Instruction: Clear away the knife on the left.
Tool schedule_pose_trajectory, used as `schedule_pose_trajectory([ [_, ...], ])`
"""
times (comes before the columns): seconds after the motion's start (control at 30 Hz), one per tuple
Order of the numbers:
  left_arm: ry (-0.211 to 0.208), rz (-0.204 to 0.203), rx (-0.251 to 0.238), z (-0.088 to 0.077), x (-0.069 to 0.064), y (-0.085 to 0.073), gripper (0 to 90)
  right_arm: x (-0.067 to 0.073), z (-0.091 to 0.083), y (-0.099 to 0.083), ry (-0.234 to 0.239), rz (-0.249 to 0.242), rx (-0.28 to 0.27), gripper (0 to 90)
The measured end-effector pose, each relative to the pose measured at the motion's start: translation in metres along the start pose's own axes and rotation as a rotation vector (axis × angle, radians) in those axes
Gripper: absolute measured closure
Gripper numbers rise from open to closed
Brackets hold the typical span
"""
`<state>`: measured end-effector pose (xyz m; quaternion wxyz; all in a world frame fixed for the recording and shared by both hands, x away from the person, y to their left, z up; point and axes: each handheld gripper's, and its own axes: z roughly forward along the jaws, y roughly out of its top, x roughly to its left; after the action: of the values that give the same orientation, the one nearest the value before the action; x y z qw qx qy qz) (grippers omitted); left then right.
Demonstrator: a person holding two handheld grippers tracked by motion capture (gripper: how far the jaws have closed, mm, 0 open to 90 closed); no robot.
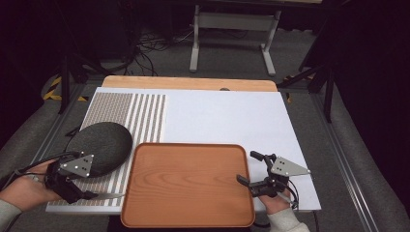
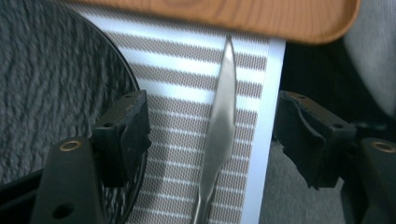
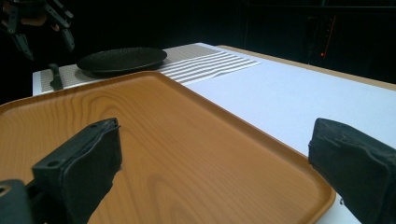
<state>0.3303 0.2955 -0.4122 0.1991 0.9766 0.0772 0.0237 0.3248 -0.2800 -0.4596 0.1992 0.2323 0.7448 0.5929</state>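
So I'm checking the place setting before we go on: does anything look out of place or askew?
Nothing is spilled or damaged. The knife lies on the striped mat between plate and tray, its tip at the tray's edge. The mat ripples slightly.

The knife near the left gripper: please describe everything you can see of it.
The knife is a slim table knife of plain, shiny silver metal. Its blade widens in the middle and narrows to a tip that points at the rim of the wooden tray, very close to it; whether they touch I cannot tell. It lies flat on the striped placemat, beside the dark plate. The left gripper stands over it with its jaws open on either side, not pressing on it.
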Motion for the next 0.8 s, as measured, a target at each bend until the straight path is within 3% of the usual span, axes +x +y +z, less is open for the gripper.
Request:
schedule_pose_trajectory([
  [0.2,-0.007,0.015,0.073,0.002,-0.001,-0.006,32.5,0.000,0.001,0.000,-0.001,-0.002,0.002,3.2],
  [0.27,0.010,0.028,0.113,0.003,-0.001,-0.008,34.8,0.000,0.001,0.000,-0.002,-0.007,0.006,3.3],
  [0.47,0.014,0.041,0.165,0.004,0.000,-0.011,40.1,0.001,0.002,0.000,0.001,-0.014,0.005,3.3],
  [0.5,0.009,0.051,0.199,0.007,0.001,-0.013,41.2,0.001,0.002,0.000,0.001,-0.013,0.006,3.3],
  [0.8,0.004,0.070,0.288,0.014,0.003,-0.018,46.7,0.002,0.002,0.000,0.000,-0.019,0.007,3.4],
])
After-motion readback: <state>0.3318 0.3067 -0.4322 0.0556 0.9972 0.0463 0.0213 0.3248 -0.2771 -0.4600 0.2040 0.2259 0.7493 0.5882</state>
